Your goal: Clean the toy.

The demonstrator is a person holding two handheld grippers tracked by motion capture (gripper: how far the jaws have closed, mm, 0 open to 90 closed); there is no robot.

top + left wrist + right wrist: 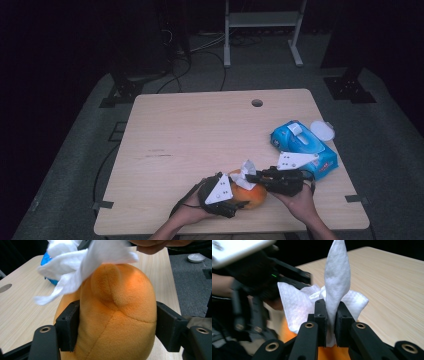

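An orange plush toy point(256, 196) point(117, 315) lies near the table's front edge. My left gripper point(238, 199) point(117, 327) is shut on it, its black pads point(67, 326) pressing into both sides. A white wipe point(245, 171) point(82, 257) point(337, 277) rests on top of the plush. My right gripper point(251, 176) point(331, 320) comes in from the right and is shut on the wipe, pinching it so a tall fold stands up above the jaws. A bit of orange plush point(329, 353) shows below the wipe in the right gripper view.
A blue pack of wipes point(303, 148) point(47, 260) lies to the right and behind, with a white round lid point(322, 131) beside it at the table's right edge. A cable hole point(257, 103) sits near the far edge of the wooden table point(190, 135).
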